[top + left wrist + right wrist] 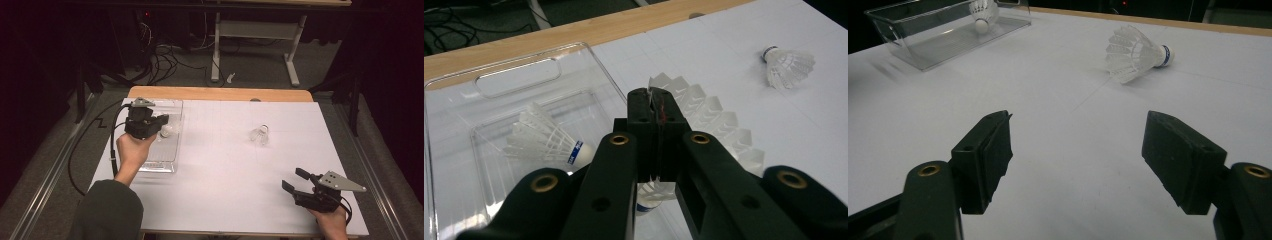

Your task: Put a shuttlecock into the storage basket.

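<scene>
Jaws of the left gripper (655, 107) pinch the feather skirt of a held shuttlecock (719, 125) over the clear tray (519, 77); the right gripper (1075, 150) rests wide open and empty. Thin feathers may slip or bend, dropping it outside the tray's near wall. One shuttlecock (549, 137) already lies inside, another (260, 135) waits mid-table, unobstructed.

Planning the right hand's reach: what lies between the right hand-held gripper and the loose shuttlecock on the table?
Nothing: bare white table separates the right hand-held gripper from the shuttlecock, per the right gripper view.
</scene>
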### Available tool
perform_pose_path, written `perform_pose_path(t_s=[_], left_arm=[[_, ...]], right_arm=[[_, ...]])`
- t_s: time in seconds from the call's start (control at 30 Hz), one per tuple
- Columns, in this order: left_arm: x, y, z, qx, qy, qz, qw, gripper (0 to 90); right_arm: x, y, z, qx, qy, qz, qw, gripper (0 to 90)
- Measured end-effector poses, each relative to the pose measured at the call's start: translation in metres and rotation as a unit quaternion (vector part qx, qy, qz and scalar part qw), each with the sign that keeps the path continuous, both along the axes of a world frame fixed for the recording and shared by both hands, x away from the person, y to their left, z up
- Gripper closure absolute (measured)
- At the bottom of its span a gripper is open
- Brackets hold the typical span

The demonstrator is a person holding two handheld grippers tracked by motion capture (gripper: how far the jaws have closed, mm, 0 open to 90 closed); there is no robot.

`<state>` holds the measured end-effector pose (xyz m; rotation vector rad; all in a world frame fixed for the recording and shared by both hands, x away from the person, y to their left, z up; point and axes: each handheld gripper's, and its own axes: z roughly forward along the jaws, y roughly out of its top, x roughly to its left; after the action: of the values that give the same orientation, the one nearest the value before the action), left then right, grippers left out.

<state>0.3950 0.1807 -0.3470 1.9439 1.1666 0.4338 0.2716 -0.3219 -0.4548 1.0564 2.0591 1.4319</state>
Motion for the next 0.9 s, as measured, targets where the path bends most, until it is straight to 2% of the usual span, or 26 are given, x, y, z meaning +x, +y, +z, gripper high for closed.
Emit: perform_pose_path(t_s=[0.47,0.9], left_arm=[[0.007,0.012,-0.007,0.006,0.011,0.021,0.9997,88.6],[0.015,0.023,-0.018,0.013,0.032,0.045,0.9984,88.0]], right_arm=[[0.000,0.000,0.000,0.000,0.000,0.000,1.0000,28.3],[0.000,0.000,0.000,0.000,0.000,0.000,1.0000,28.3]])
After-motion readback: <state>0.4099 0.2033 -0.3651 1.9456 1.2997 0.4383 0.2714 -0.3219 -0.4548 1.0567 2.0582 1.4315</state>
